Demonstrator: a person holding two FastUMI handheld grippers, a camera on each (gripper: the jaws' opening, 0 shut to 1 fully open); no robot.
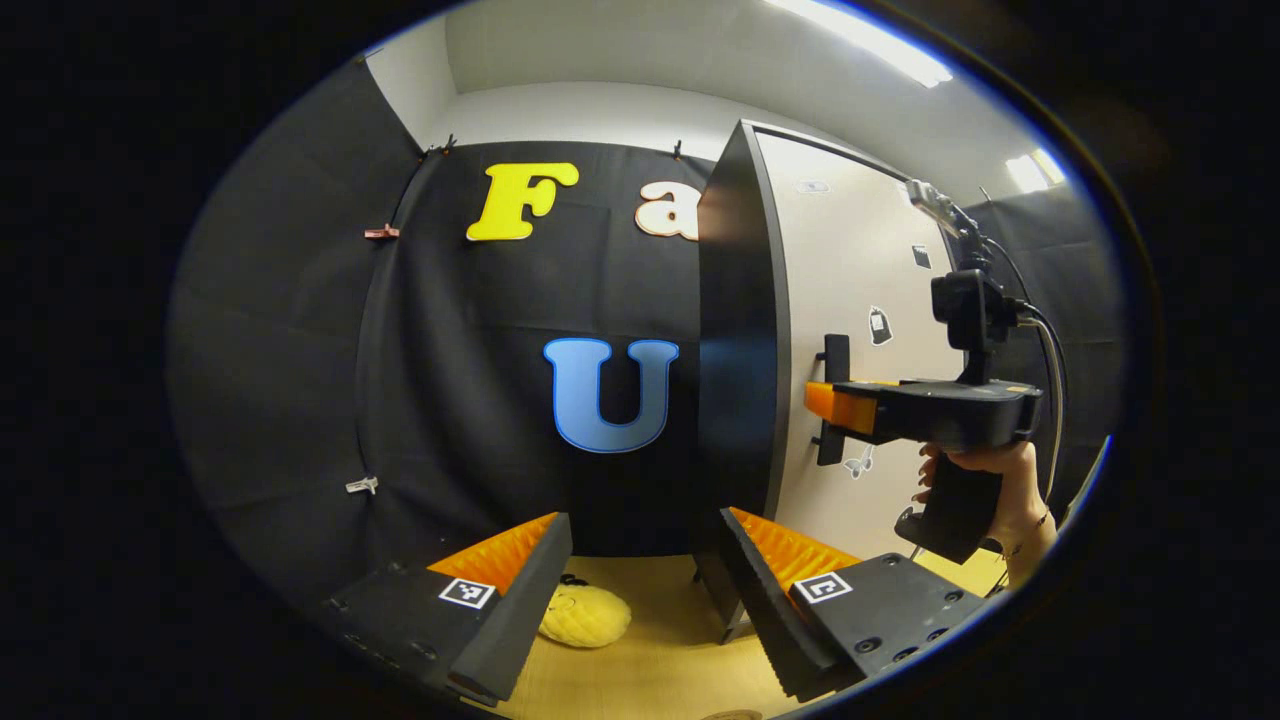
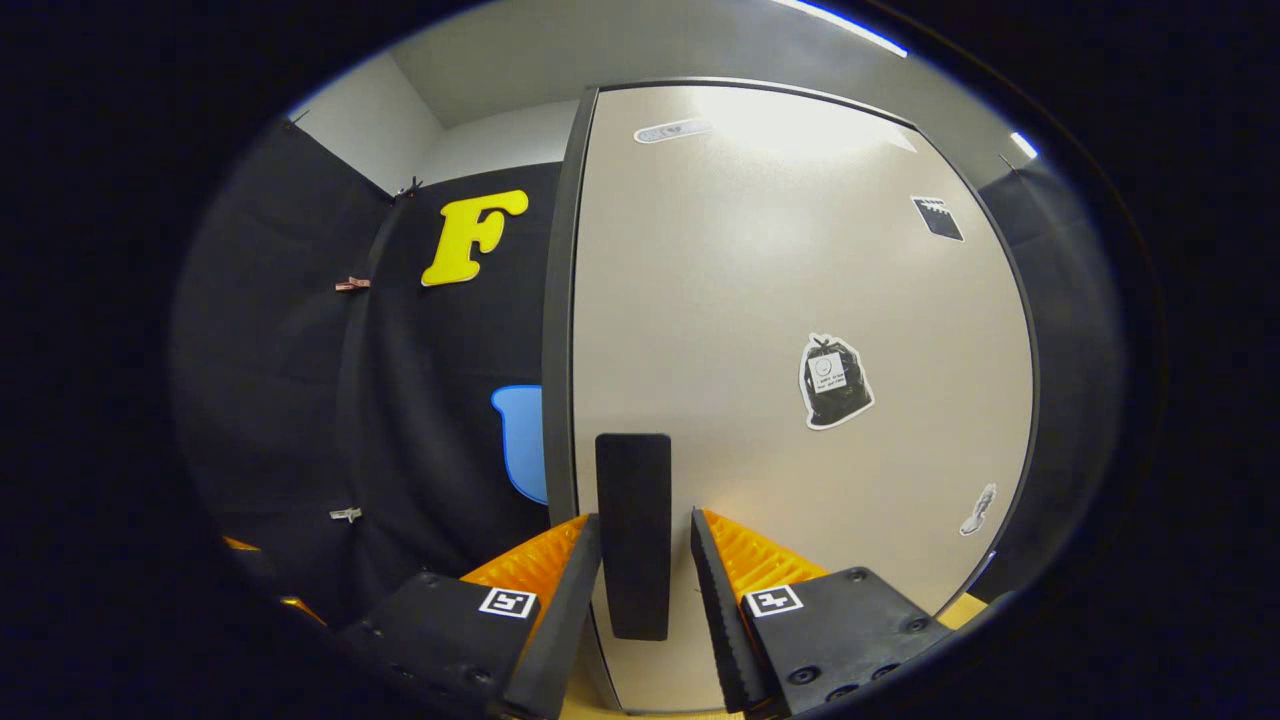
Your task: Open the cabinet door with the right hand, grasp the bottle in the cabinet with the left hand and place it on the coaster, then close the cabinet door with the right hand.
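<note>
Pale door (image 2: 800, 330) w/ dark handle (image 2: 634, 535) between right gripper's (image 2: 645, 570) narrowed jaws, contact unclear. Left gripper (image 1: 645, 590) gapes wide, nothing held; its view adds yellow toy (image 1: 585, 615) below jaws.

The left gripper (image 1: 645, 590) hangs level with its fingers spread wide. The right gripper (image 2: 645, 590) (a hand (image 1: 1005, 490) grips it from below) points forward, fingers parted, not quite pressing anything.

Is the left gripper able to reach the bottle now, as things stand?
Probably not yet. The cabinet door looks shut, the right gripper only straddling its handle. The left gripper waits open beside the cabinet.
</note>
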